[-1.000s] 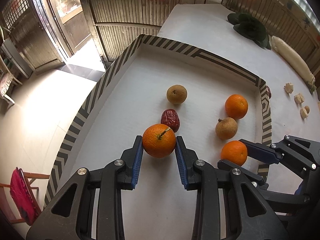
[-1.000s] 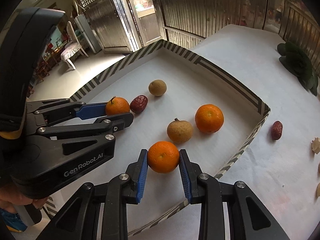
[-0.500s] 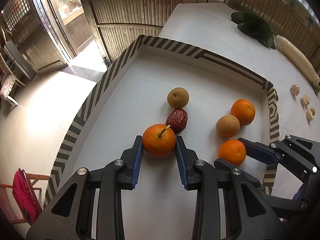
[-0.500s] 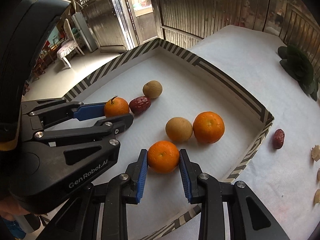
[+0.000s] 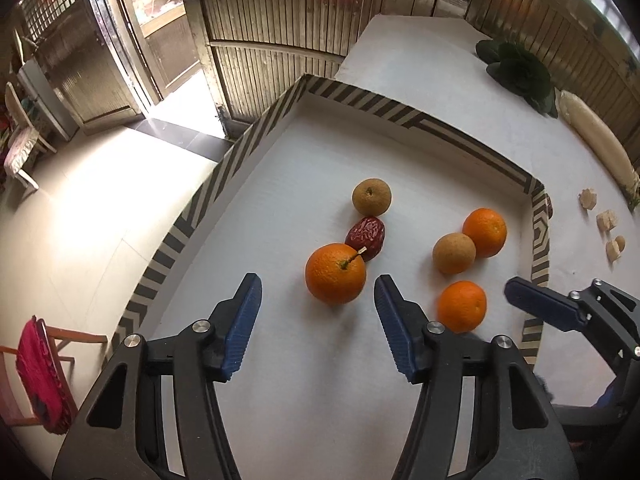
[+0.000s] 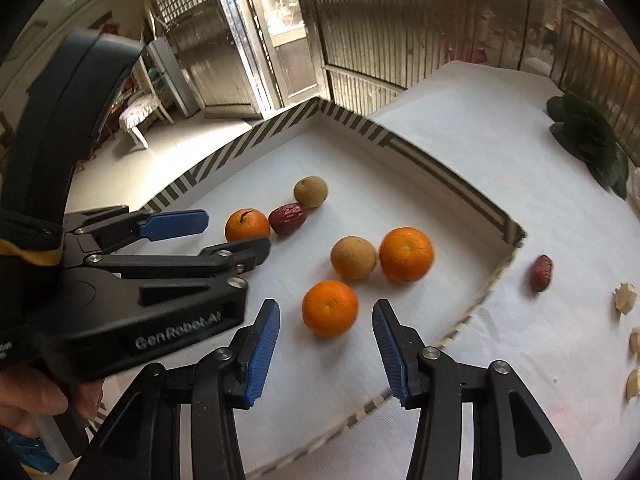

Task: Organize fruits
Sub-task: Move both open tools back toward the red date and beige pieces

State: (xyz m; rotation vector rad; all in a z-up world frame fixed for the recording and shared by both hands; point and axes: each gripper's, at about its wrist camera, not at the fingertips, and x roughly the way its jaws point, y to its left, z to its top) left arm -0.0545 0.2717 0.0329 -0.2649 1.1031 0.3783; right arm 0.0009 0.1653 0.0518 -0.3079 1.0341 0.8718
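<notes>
**Striped tray holds six fruits as both sets of fingers spread**

White cloth covers the surface (image 5: pixel 420 60). On it, the striped-rimmed tray (image 5: pixel 224 176) carries everything. The left gripper (image 5: pixel 318 312) is opening, its fingers clear of the stemmed orange (image 5: pixel 335 274) between them. The right gripper (image 6: pixel 326 346) is opening around a smaller orange (image 6: pixel 329 308) near the tray's right edge, not touching it.

Two close wrist views, angled steeply down, sharing striped tray (image 5: pixel 538 240)

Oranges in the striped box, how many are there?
3. One orange with a stem lies before the left tongs, one before the right tongs, one touching a brown fruit.
</notes>
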